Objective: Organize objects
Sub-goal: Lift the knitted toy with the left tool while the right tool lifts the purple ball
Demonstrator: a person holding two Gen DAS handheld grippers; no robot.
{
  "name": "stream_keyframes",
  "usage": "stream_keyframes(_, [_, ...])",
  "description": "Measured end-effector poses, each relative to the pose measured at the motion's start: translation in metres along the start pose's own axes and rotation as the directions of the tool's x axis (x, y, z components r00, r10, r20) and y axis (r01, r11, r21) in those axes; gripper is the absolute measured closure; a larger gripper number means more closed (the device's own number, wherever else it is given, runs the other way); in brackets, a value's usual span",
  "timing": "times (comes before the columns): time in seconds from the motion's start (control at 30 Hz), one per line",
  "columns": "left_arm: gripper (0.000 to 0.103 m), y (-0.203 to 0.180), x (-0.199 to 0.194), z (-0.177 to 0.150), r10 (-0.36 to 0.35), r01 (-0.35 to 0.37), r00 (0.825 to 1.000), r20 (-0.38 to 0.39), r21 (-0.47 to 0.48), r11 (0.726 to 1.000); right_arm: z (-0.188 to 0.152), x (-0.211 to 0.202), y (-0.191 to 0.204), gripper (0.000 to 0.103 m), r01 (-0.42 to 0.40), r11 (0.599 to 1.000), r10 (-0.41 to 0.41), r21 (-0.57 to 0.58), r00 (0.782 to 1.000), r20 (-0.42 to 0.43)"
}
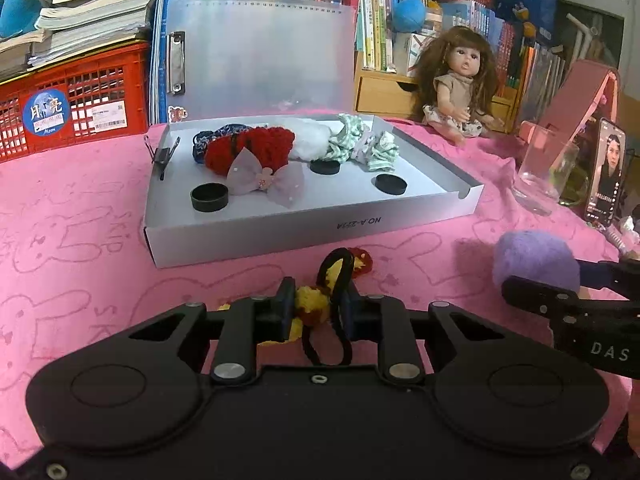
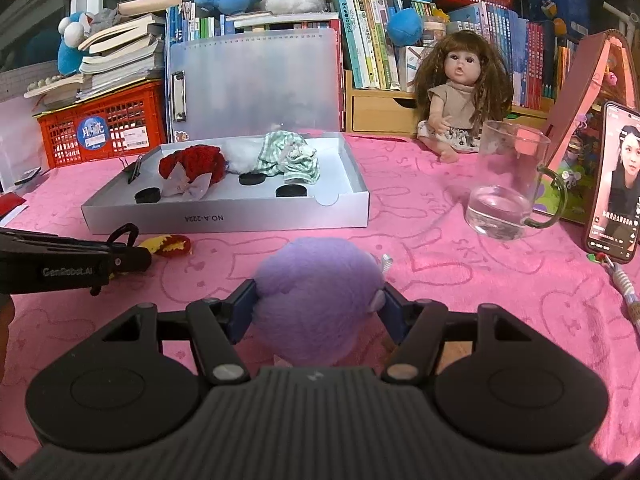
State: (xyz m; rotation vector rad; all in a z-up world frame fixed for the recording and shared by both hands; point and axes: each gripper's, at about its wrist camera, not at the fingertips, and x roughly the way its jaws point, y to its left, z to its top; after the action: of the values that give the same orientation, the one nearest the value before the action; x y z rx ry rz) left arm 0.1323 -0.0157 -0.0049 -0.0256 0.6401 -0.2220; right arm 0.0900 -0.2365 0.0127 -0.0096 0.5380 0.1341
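Two nearly closed jaws of the left gripper (image 1: 316,306) pinch the yellow-and-red knitted hair tie with black elastic loop (image 1: 320,300); that thin hold could slip short of the shallow grey cardboard box (image 1: 304,228) ahead, and its lower part is hidden. In the right wrist view, the right gripper (image 2: 318,306), half open, clamps the fluffy purple pompom (image 2: 316,300), which could snag the box wall and hides whatever lies beneath.

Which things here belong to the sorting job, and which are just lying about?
Job:
- white tray box
- yellow-and-red hair tie, pinched by the left gripper
- purple pompom, held by the right gripper
- red knitted scrunchie, green striped scrunchie, grey bow clip already in the tray

Lying about:
- doll
- glass mug
- phone
- red crate
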Motion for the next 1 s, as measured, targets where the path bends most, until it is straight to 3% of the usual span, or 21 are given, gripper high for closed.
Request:
stream_keyframes(0.47, [0.081,0.005,-0.016,0.018,0.008,-0.007,0.999,0.044,-0.019,1.0,0.018,0.0,-0.004,0.037,-0.029,0.999,0.028,0.036,0.999,0.019])
stream_keyframes(1.0, [0.081,0.029,-0.003,0.052,0.038,-0.034,0.998,0.049,-0.089,0.995,0.059,0.02,-0.017,0.037,-0.096,0.989,0.095,0.113,0.995,0.013])
